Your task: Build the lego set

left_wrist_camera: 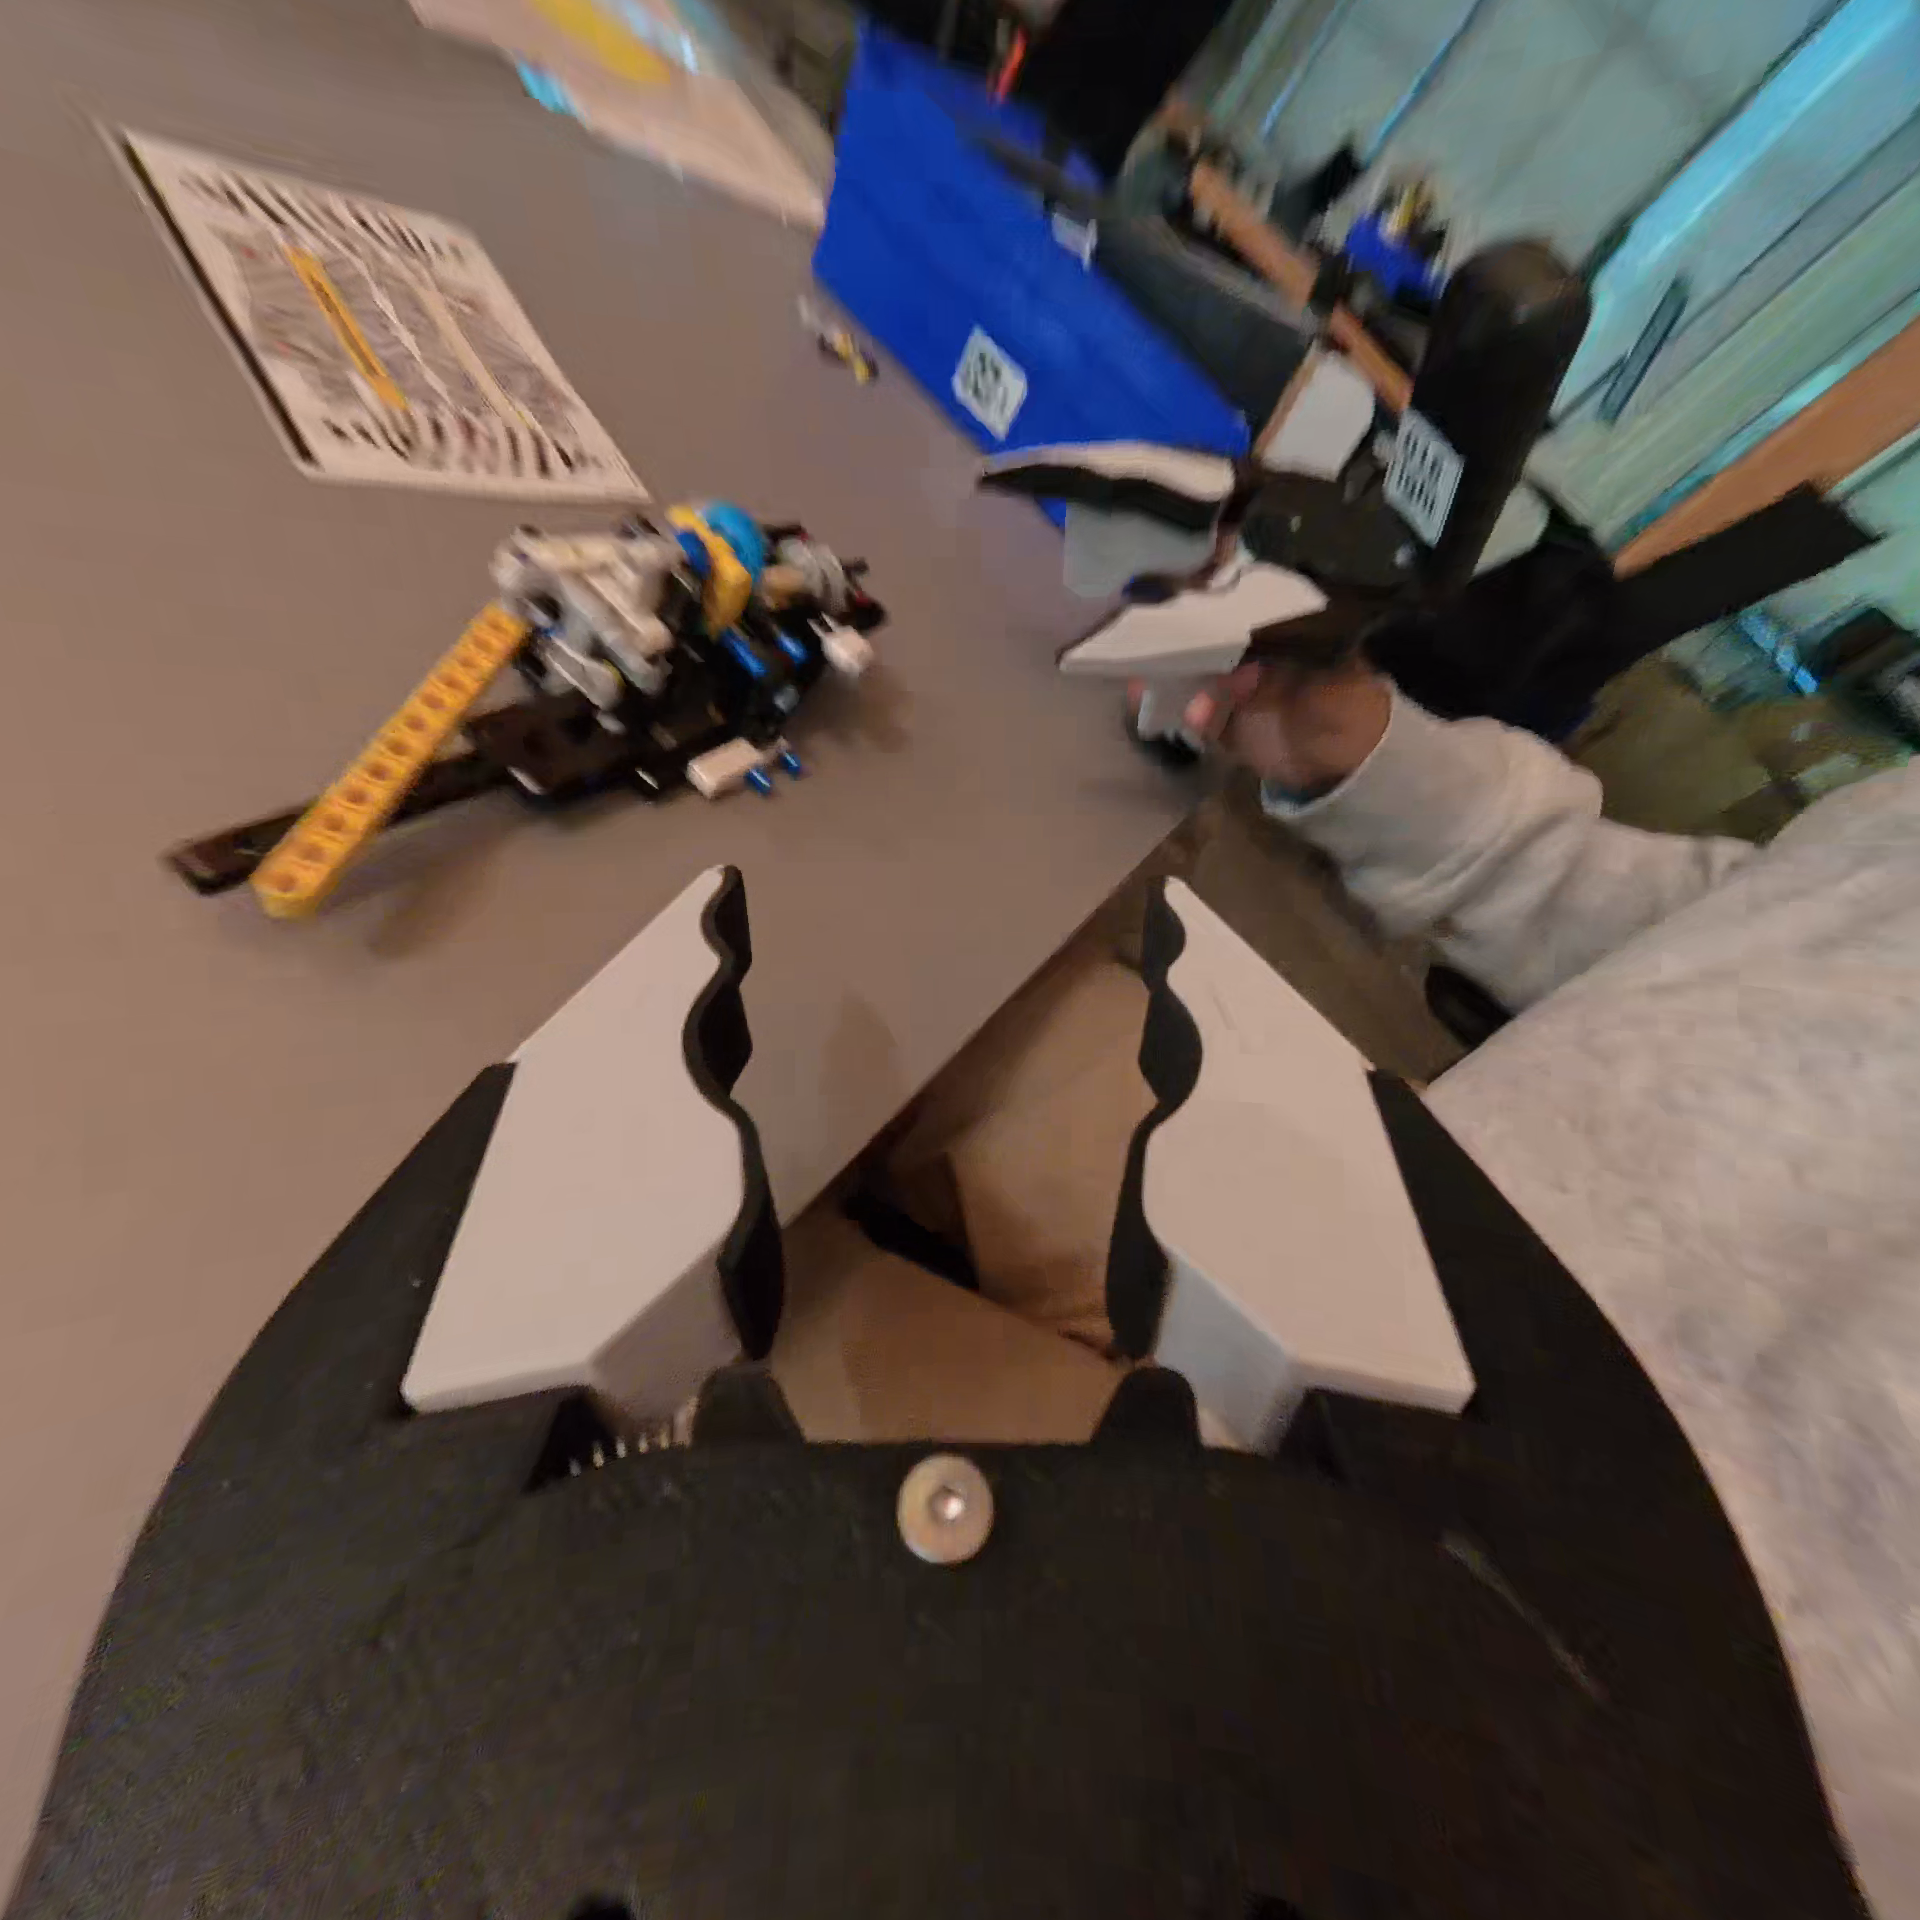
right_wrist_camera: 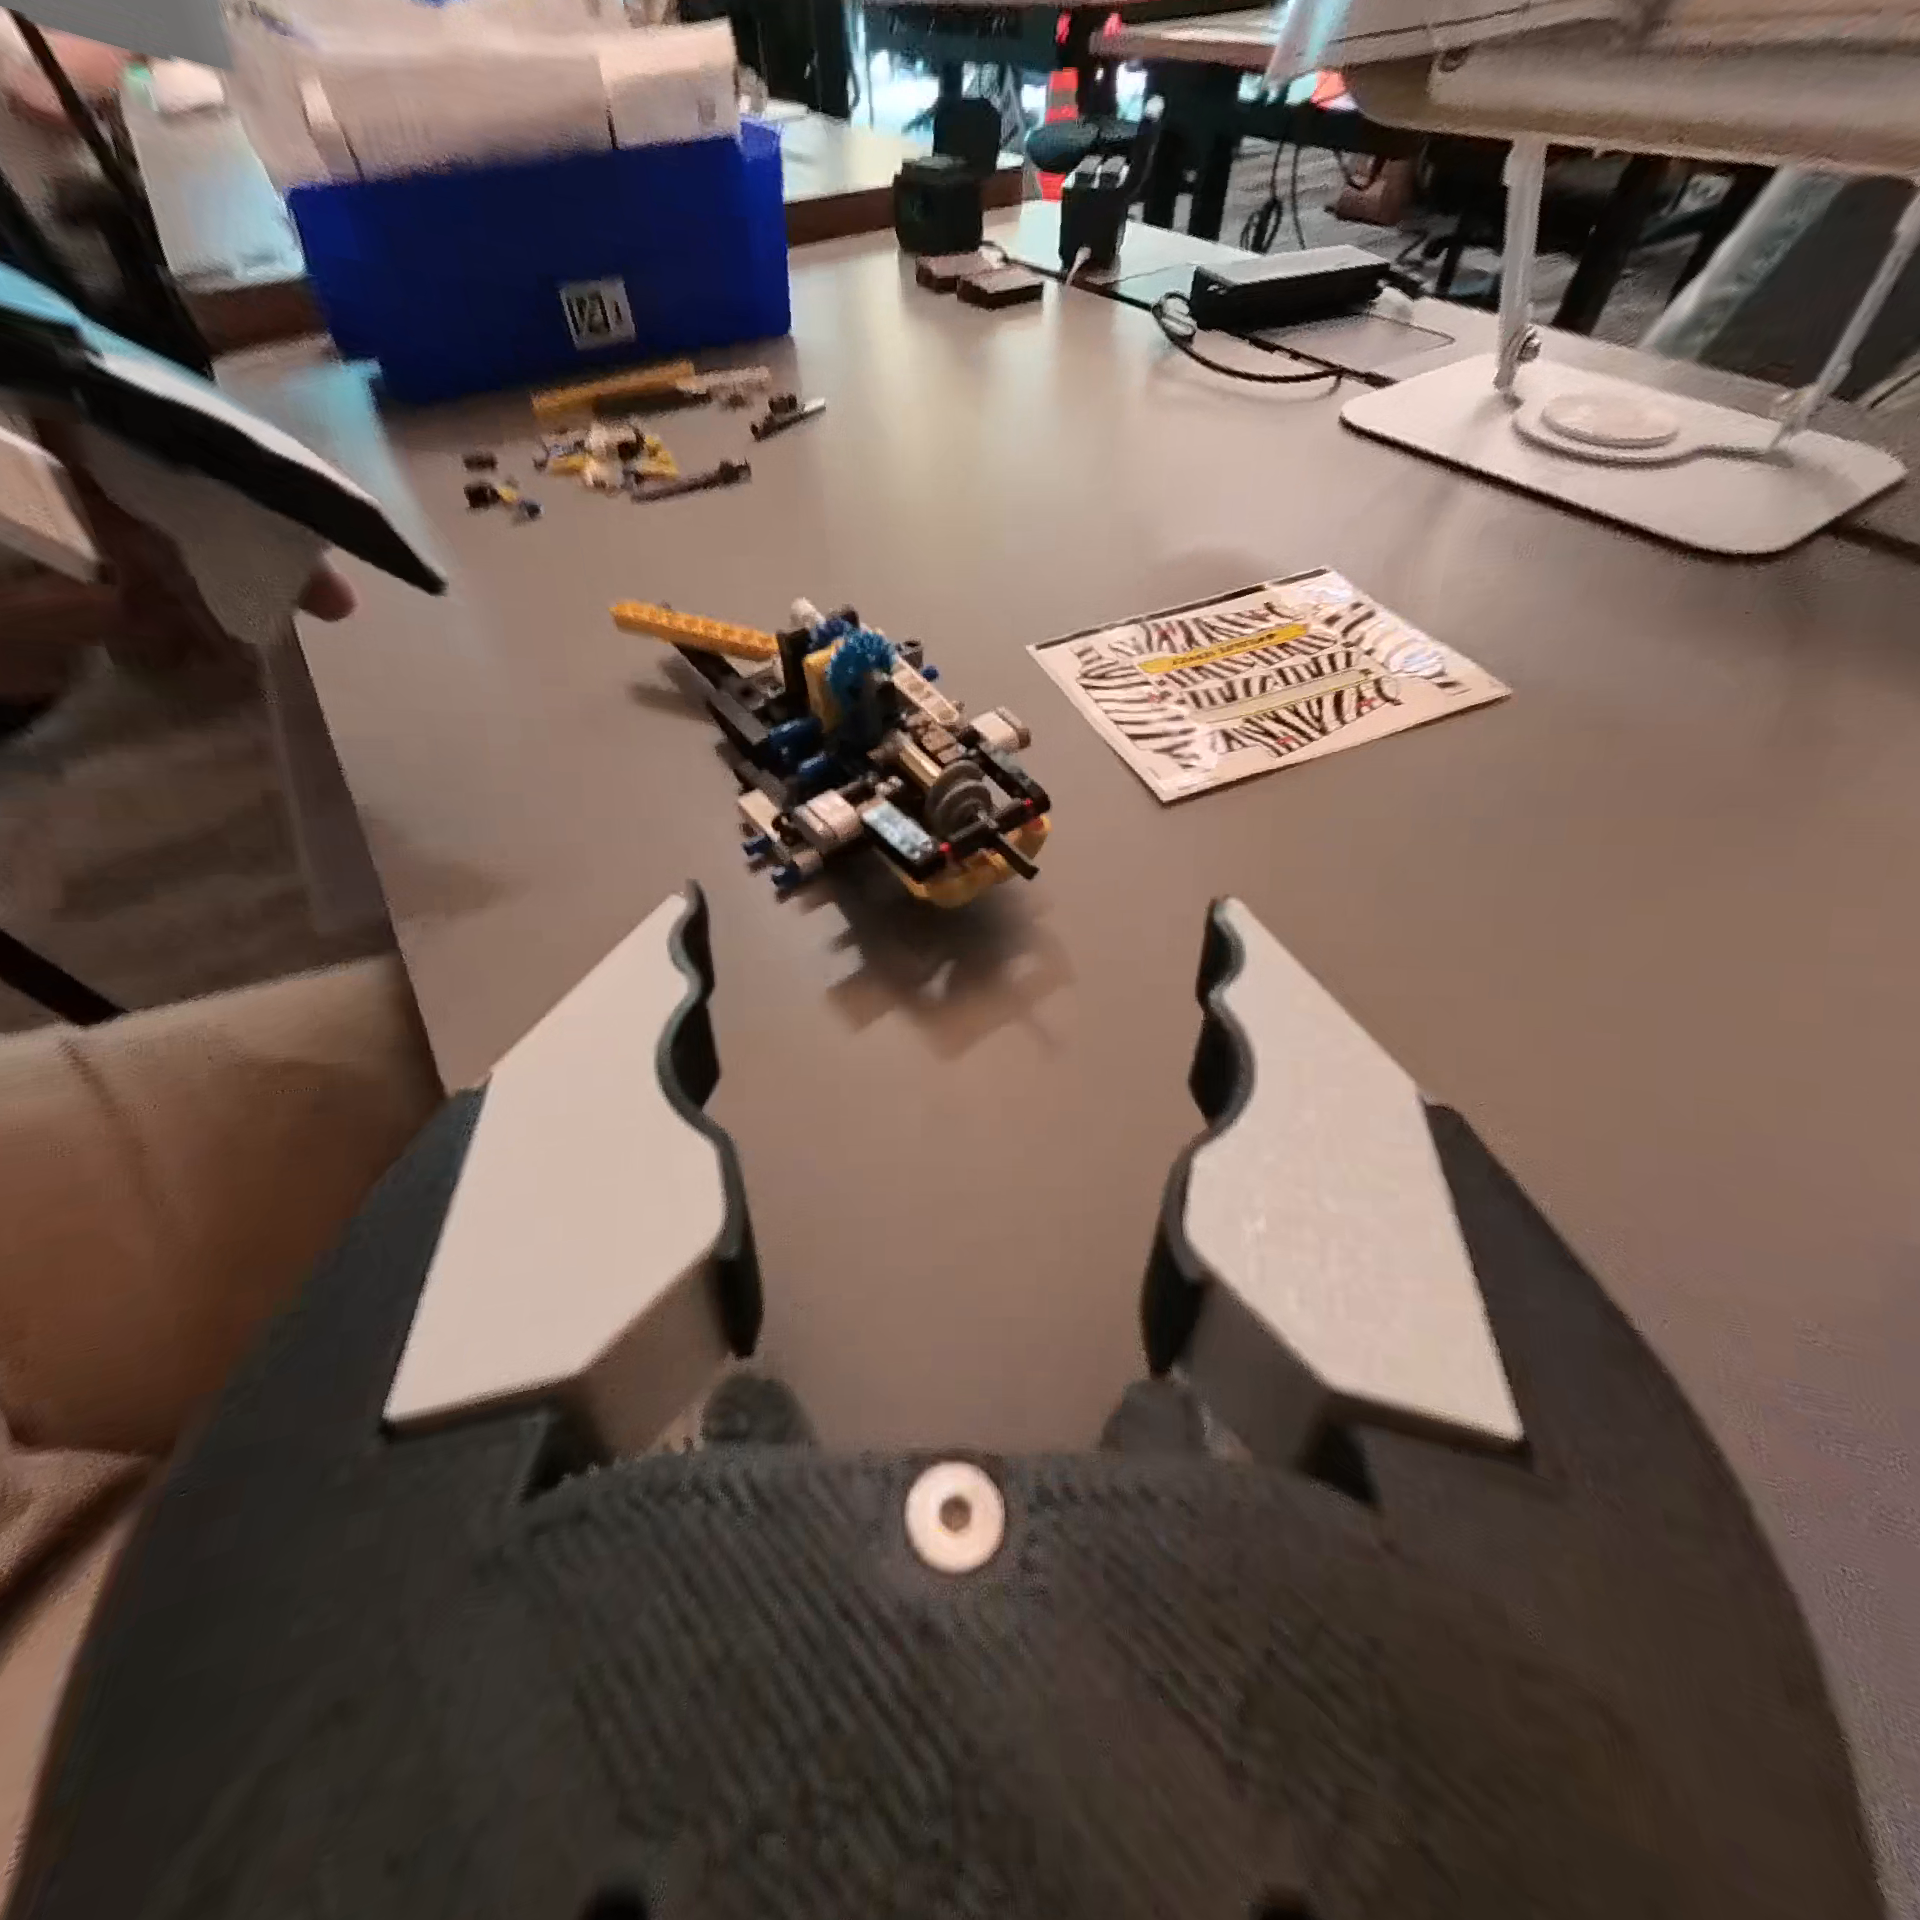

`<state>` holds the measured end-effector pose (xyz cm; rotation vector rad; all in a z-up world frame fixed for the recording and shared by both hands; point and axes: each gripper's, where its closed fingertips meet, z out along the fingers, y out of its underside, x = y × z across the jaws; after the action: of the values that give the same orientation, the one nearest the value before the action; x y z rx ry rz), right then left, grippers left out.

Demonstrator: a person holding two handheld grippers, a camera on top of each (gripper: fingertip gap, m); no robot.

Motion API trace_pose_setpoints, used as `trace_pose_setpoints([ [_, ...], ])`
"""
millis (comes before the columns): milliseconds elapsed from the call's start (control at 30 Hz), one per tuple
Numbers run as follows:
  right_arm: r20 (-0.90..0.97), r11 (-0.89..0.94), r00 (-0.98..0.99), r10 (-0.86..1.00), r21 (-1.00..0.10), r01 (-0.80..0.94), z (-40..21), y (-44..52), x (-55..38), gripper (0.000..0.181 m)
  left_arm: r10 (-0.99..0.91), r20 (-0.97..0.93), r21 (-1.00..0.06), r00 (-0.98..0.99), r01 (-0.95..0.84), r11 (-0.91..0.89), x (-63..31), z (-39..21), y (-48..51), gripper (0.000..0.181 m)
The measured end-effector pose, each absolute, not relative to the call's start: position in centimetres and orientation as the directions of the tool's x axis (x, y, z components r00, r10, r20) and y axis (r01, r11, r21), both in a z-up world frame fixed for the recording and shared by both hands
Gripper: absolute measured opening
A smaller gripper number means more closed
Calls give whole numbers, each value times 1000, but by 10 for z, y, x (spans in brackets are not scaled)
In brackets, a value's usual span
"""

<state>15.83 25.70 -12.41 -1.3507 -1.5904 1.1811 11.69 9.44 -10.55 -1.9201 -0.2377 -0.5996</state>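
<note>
A partly built lego model (right_wrist_camera: 868,753) of black, grey, blue and yellow parts lies on the grey table (right_wrist_camera: 1351,987), a long yellow beam (left_wrist_camera: 395,758) sticking out of it. It also shows in the left wrist view (left_wrist_camera: 644,665). My right gripper (right_wrist_camera: 956,914) is open and empty, a short way in front of the model. My left gripper (left_wrist_camera: 945,883) is open and empty over the table's edge, short of the model. The right gripper (left_wrist_camera: 1174,561) also shows in the left wrist view, held by a hand. Several loose lego pieces (right_wrist_camera: 623,447) lie farther back.
A striped sticker sheet (right_wrist_camera: 1268,681) lies right of the model, also in the left wrist view (left_wrist_camera: 374,332). A blue box (right_wrist_camera: 540,260) stands at the back. A white stand base (right_wrist_camera: 1621,457), a black power brick (right_wrist_camera: 1288,281) and cables sit far right.
</note>
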Motion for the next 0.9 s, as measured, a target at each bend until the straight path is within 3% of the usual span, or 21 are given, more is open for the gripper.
trace_pose_setpoints([
  [100,-10,39,-156,988,-951,307,-120,262,146,84,-110,490,-849,865,444,-287,82,-93,92,74],
  [267,66,80,-49,997,-915,396,-124,283,125,88,-73,400,-904,914,380,-194,28,-84,112,74],
  [567,5,13,-36,999,-973,229,-109,286,106,77,-159,248,-947,956,204,-247,23,-81,152,76],
  [667,-50,-15,-129,990,-965,263,-107,272,108,91,-202,176,-946,963,109,-306,34,-103,165,78],
  [767,27,59,-116,993,-957,285,-118,280,118,86,-238,162,-936,958,73,-344,53,-118,168,85],
  [900,-64,-20,-187,980,-974,228,-109,268,125,83,-251,74,-930,965,-24,-368,70,-127,170,90],
])
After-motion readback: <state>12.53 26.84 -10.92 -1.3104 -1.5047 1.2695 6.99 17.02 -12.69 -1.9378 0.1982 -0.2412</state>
